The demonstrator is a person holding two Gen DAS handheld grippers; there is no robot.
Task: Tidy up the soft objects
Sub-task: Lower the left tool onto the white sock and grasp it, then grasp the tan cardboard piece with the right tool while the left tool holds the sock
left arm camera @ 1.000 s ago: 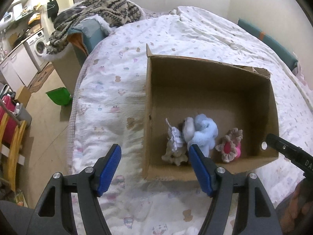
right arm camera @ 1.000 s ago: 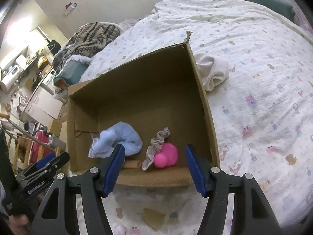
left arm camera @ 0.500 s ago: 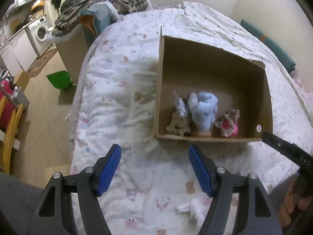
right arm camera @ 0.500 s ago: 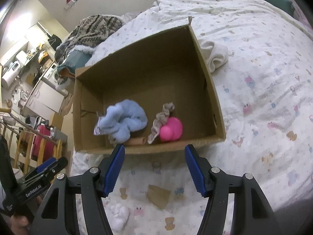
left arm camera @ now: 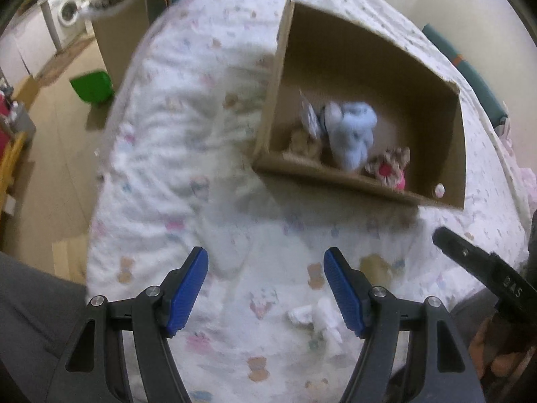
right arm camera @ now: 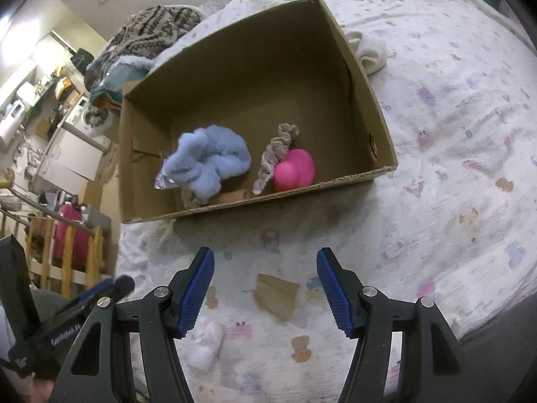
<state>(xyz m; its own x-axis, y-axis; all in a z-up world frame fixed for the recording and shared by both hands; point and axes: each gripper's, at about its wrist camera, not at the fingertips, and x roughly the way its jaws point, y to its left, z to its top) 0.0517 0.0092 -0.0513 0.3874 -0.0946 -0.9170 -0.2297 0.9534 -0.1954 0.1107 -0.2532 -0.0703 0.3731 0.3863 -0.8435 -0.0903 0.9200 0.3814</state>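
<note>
- Done: blue plush [right arm camera: 209, 164], pink toy [right arm camera: 295, 169] and frilly cloth [right arm camera: 277, 151] lie in the box [right arm camera: 365, 90].
- Left: white toy [right arm camera: 204, 344] and brown scrap [right arm camera: 277, 295] on the bed [right arm camera: 453, 134]; white cloth [right arm camera: 367, 52] beside the box.
- Left gripper [left arm camera: 265, 288] and right gripper [right arm camera: 265, 288] spread, empty, above the bed near the white toy.

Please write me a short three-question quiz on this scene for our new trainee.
1. True or false: the pink toy lies inside the box.
2. Which soft thing lies on the bed nearest the left gripper? A) blue plush B) small white toy C) pink toy
3. Fill in: both the left gripper and the right gripper are ____ and hold nothing.

Key
1. True
2. B
3. open
</note>
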